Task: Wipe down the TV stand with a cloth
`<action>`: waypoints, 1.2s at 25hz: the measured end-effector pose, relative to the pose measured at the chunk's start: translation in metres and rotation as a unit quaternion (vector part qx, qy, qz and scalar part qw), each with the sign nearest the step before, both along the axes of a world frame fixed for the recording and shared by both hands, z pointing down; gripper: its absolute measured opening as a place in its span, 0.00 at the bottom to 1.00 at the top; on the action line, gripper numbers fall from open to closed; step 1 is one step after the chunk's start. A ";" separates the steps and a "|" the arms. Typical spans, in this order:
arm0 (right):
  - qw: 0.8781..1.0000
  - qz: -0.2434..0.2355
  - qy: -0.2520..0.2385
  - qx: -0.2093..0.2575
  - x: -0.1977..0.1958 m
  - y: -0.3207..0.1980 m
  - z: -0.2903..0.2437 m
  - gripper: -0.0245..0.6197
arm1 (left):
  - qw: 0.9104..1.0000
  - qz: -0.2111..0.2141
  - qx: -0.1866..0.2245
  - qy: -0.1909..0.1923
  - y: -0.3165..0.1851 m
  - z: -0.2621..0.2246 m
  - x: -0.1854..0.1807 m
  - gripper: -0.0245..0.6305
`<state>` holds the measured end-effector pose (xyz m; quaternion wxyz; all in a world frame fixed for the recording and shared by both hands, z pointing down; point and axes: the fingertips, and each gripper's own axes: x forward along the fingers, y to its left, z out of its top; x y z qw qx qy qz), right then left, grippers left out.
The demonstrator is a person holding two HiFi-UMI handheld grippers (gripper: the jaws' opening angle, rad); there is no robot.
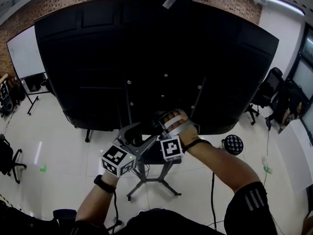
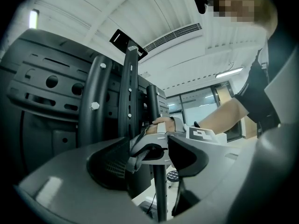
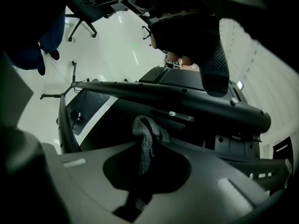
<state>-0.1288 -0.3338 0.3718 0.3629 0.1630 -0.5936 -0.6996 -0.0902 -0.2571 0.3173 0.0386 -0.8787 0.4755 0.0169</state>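
Wiping the centre-frame TV stand post (image 2: 152,101) wants firm, even strokes from the grey cloth (image 3: 145,136) pinched in the right hand-held gripper (image 3: 149,160); the left hand-held gripper (image 2: 148,149) gapes empty.

The TV stand (image 1: 165,171) stands on the white floor (image 1: 63,141).

Whiteboard (image 1: 25,53), office chair (image 1: 268,89), brick wall (image 1: 44,6)

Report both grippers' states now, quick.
Left gripper: open, tongs apart, holding nothing.
Right gripper: closed on the grey cloth.
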 end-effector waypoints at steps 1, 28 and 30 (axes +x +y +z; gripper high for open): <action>1.000 0.000 -0.001 -0.002 0.000 0.000 0.003 0.07 | 1.000 0.000 -0.003 0.000 0.000 0.003 0.000 0.47; 0.955 0.011 -0.281 -0.088 0.141 0.017 -0.167 0.07 | 0.997 0.054 0.054 0.006 -0.007 -0.064 0.068 0.47; 0.951 0.020 -0.300 -0.078 0.155 0.005 -0.179 0.07 | 0.996 0.059 0.064 0.003 -0.015 -0.072 0.078 0.47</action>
